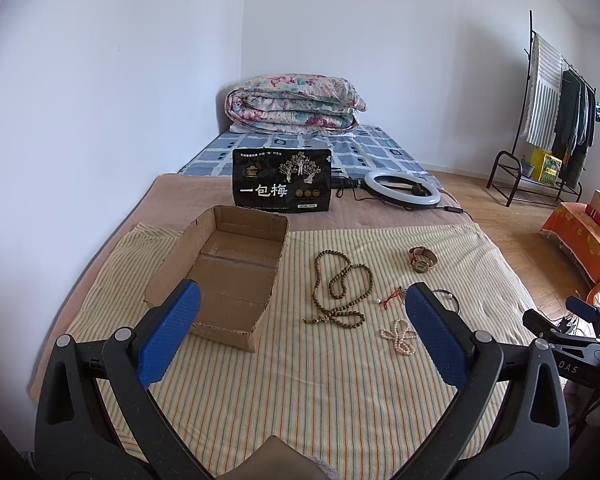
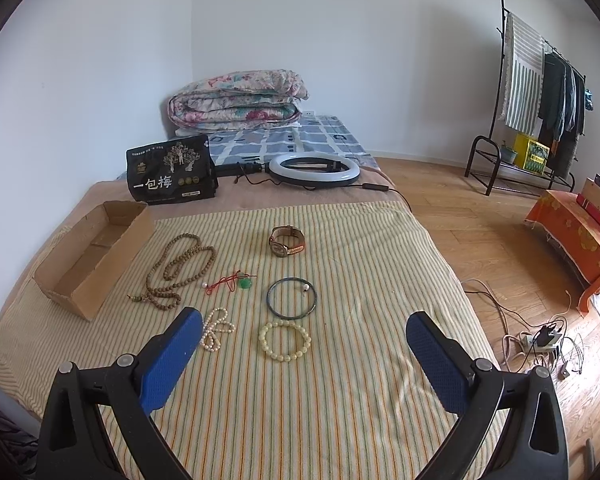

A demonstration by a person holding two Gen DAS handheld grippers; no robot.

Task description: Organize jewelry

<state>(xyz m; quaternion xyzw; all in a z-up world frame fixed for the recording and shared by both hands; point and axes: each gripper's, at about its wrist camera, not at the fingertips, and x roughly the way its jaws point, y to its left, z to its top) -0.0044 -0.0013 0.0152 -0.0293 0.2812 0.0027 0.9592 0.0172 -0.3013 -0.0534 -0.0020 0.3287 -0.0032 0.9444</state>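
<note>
An open cardboard box [image 1: 236, 268] [image 2: 88, 256] lies empty on the striped cloth [image 2: 340, 380]. Beside it lie a brown bead necklace [image 1: 342, 288] [image 2: 180, 268], a watch [image 1: 423, 259] [image 2: 286, 241], a red cord with a green pendant [image 2: 236, 281], a white pearl strand [image 1: 399, 336] [image 2: 214, 329], a dark bangle [image 2: 292, 297] and a pale bead bracelet [image 2: 285, 340]. My left gripper [image 1: 300, 300] is open and empty, hovering near the box and necklace. My right gripper [image 2: 304, 328] is open and empty, above the bracelet.
A black snack bag [image 1: 282, 180] [image 2: 171, 170] and a ring light [image 1: 402, 190] [image 2: 314, 168] lie behind the cloth. A folded quilt [image 1: 296, 106] sits at the bed's far end. A clothes rack [image 2: 540, 92], orange-covered stand [image 2: 580, 236] and floor cables [image 2: 540, 340] are right.
</note>
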